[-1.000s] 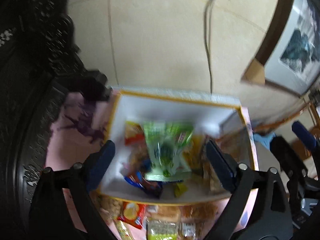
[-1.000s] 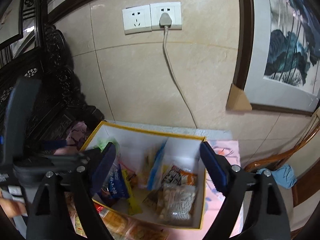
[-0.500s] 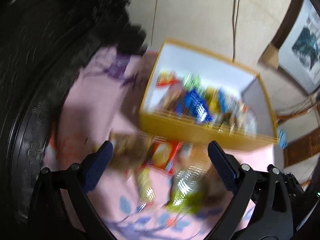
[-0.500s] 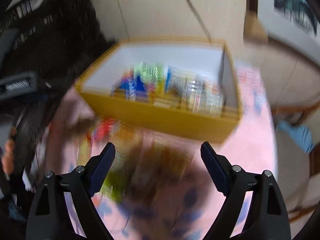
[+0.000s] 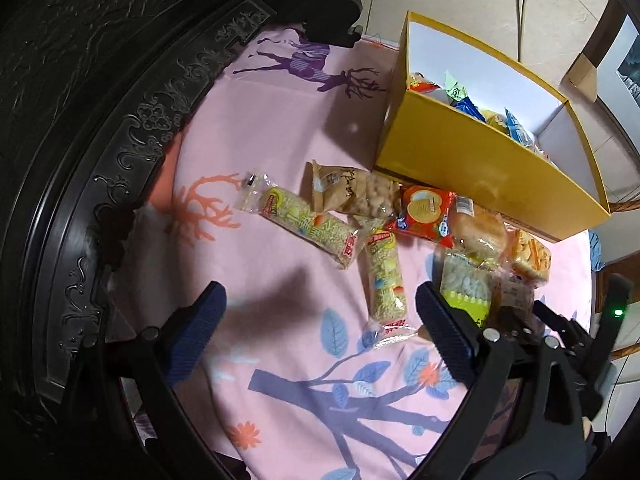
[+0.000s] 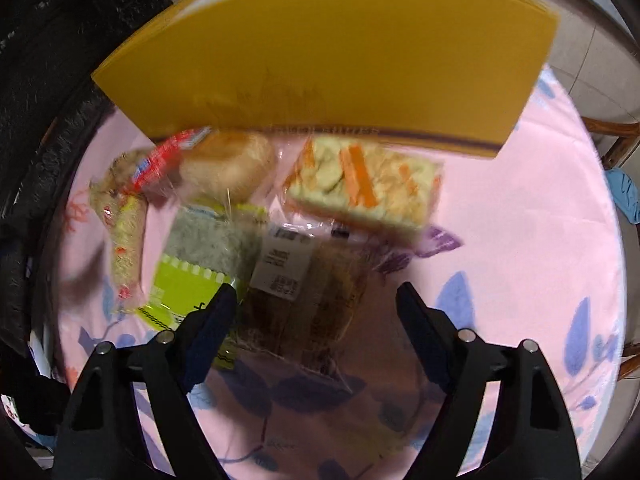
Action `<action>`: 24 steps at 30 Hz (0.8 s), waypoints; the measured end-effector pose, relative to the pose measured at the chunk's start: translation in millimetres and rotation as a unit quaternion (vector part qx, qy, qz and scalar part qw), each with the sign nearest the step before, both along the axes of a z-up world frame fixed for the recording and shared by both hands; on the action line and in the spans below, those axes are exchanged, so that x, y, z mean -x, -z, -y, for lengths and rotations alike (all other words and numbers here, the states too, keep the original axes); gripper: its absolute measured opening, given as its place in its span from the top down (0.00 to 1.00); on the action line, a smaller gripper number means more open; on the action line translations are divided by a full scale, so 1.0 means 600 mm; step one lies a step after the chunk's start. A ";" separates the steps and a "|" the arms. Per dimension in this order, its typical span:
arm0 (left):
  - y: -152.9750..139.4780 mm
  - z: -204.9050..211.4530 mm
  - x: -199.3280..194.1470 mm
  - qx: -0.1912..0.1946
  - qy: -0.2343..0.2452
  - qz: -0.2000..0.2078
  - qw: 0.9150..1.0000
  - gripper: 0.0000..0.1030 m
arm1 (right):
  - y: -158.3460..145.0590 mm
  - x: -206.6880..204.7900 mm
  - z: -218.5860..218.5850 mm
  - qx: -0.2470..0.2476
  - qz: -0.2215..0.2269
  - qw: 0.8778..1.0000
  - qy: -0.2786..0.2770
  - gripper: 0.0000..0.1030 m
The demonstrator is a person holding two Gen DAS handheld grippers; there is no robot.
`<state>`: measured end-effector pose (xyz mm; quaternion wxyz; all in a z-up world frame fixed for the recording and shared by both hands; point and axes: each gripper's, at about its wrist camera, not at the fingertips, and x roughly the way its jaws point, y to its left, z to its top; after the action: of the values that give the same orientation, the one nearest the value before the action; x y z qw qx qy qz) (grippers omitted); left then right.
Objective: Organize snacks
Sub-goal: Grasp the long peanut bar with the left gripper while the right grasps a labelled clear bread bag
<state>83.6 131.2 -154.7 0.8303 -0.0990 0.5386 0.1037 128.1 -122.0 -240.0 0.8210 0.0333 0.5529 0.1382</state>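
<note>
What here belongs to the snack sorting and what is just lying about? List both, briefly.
Part of the job:
- yellow box, already holding some packets
- loose snack packets on the cloth: two rice bars, red packet, bun, green-labelled packet, brown packet

Just lying about:
- pink patterned cloth
- carved dark furniture
- framed picture

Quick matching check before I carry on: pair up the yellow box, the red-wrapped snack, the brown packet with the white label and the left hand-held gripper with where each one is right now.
Things:
1. yellow box
2. red-wrapped snack
3. brown packet with the white label
4. left hand-held gripper

Places:
A. over bare pink cloth, nothing between its fingers
B. between the right hand-held gripper's open fingers, not pressed
C. on the cloth against the box's front wall
D. at the back of the table, snacks inside

Pairs: 1-D, 2-C, 3-B, 4-A
</note>
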 end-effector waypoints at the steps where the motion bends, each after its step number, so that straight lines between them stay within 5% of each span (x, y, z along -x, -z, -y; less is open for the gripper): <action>1: -0.001 0.001 0.000 -0.002 0.002 0.000 1.000 0.06 | 0.006 0.000 -0.004 0.009 0.003 1.000 0.001 0.20; 5: 0.010 0.016 -0.005 -0.007 0.016 -0.014 1.000 0.06 | 0.010 0.006 -0.027 0.050 0.046 0.997 -0.028 0.20; 11: 0.083 0.064 -0.012 -0.009 0.034 -0.043 0.998 0.06 | 0.006 0.018 -0.024 0.073 0.053 0.995 -0.051 0.41; 17: 0.150 0.075 -0.049 -0.035 0.007 -0.070 0.997 0.06 | 0.008 0.068 0.003 0.073 0.043 0.994 -0.065 0.40; 24: 0.175 0.083 -0.083 -0.045 -0.001 -0.050 0.998 0.08 | 0.013 0.084 -0.003 0.072 0.048 0.994 -0.062 0.35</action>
<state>133.2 81.2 -259.8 0.8061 -0.0564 0.5739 0.1334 77.6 -120.4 -247.7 0.8369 -0.0673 0.5221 0.1500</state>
